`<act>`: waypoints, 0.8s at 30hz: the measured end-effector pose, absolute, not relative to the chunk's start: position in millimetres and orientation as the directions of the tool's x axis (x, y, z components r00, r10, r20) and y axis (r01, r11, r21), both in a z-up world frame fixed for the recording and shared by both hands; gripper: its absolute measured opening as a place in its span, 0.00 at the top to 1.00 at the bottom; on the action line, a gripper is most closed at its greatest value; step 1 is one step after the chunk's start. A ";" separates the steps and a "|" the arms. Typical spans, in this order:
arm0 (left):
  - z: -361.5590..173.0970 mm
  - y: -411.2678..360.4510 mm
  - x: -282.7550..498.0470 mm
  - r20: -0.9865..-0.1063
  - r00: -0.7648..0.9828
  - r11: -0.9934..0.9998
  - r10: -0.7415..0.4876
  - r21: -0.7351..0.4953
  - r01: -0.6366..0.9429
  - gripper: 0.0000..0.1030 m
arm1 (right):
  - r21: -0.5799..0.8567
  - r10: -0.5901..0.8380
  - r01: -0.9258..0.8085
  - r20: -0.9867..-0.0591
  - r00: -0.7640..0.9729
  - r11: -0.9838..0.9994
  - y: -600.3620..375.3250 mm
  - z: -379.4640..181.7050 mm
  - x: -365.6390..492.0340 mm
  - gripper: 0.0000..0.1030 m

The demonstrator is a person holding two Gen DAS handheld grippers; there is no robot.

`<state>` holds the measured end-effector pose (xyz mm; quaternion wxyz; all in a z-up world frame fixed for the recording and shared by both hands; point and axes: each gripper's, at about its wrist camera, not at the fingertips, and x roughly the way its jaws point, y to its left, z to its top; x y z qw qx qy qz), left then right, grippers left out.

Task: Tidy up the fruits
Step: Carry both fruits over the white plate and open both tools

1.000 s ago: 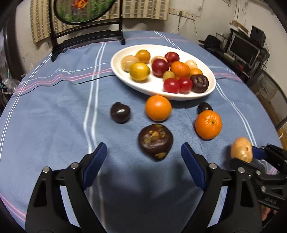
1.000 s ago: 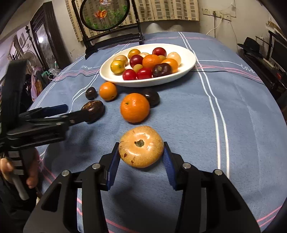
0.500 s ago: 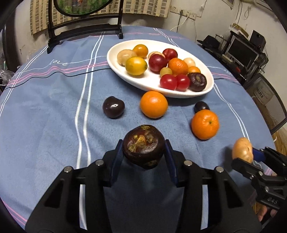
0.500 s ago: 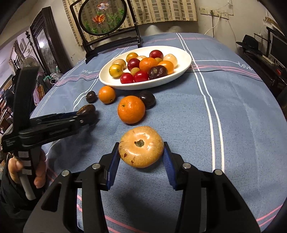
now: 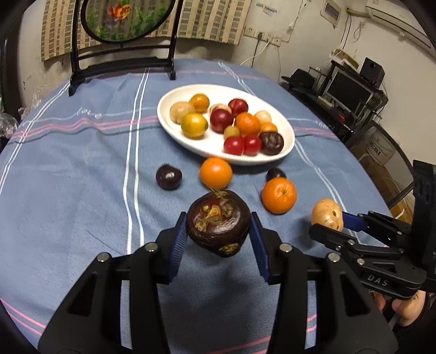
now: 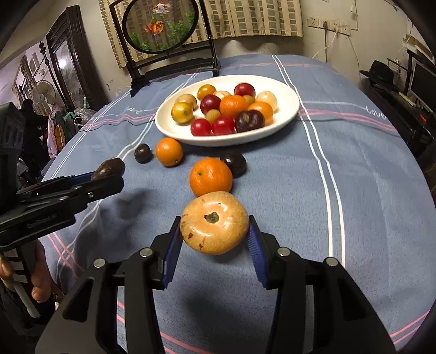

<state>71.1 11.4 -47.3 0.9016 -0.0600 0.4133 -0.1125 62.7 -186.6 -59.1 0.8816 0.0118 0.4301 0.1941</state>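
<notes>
Blue striped cloth (image 5: pixel 81 190) is spread under a white plate (image 5: pixel 174 128) of fruit; a dark mangosteen (image 5: pixel 218 222) is clamped aloft by the left gripper (image 5: pixel 218 239), a tan fruit (image 6: pixel 215 226) by the right gripper (image 6: pixel 214 245); either round fruit could be squeezed out and dropped, scattering the loose oranges (image 5: pixel 278 195).

A lived-in home; cloth-covered table (image 5: pixel 81 190); goldfish screen (image 6: pixel 159 26); standing fan (image 6: pixel 43 95); monitor (image 5: pixel 346 89).
</notes>
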 end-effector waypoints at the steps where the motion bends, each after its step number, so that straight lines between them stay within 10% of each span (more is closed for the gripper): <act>1: -43.1 13.2 73.1 -0.727 0.637 0.967 -0.256 -0.203 0.157 0.56 | 0.185 0.352 -0.332 -0.750 0.560 0.925 -186.3 -56.6 64.3 0.55; 24: -32.5 -26.5 335.4 -0.800 0.586 0.992 -0.129 -0.097 0.085 0.56 | 0.139 0.280 -0.274 -0.760 0.587 0.952 -185.3 -50.6 299.7 0.55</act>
